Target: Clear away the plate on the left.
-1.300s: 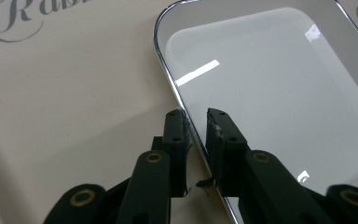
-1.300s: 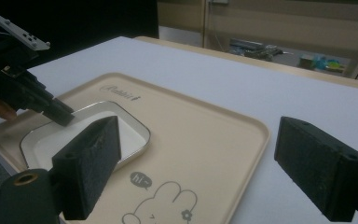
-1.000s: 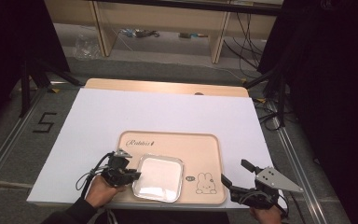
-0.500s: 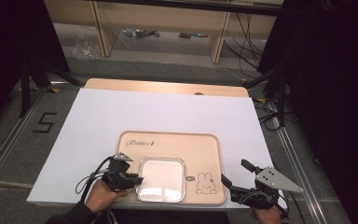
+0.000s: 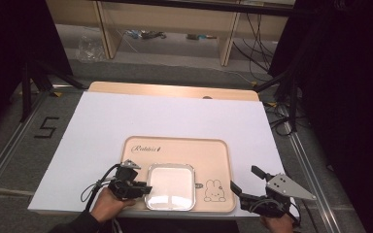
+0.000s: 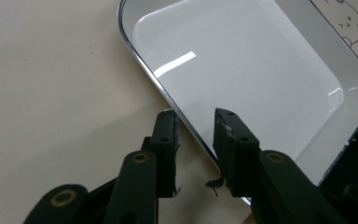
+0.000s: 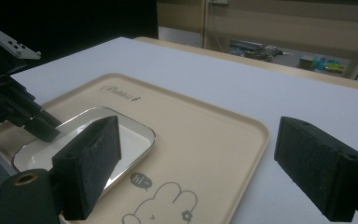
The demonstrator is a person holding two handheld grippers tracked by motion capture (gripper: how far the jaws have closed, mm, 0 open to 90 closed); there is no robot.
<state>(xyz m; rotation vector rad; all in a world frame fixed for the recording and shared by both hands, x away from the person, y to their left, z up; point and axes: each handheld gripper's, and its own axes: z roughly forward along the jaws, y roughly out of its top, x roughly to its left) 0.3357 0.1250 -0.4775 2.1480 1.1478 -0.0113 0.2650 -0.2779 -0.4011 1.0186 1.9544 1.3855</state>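
The left gripper [image 5: 135,186] sits low at the near left, held from below by the person's left hand [image 5: 108,204], its two black fingers [image 6: 165,140] a small way apart, one on each side of a thin rim without closing on it. The right gripper [image 5: 245,182] is at the near right in the right hand [image 5: 278,224], its fingers [image 7: 89,163] spread wide with nothing between them

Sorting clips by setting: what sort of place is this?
Likely a lab recording rig, not a home: white-covered table, loose floor cables, and a taped floor number.
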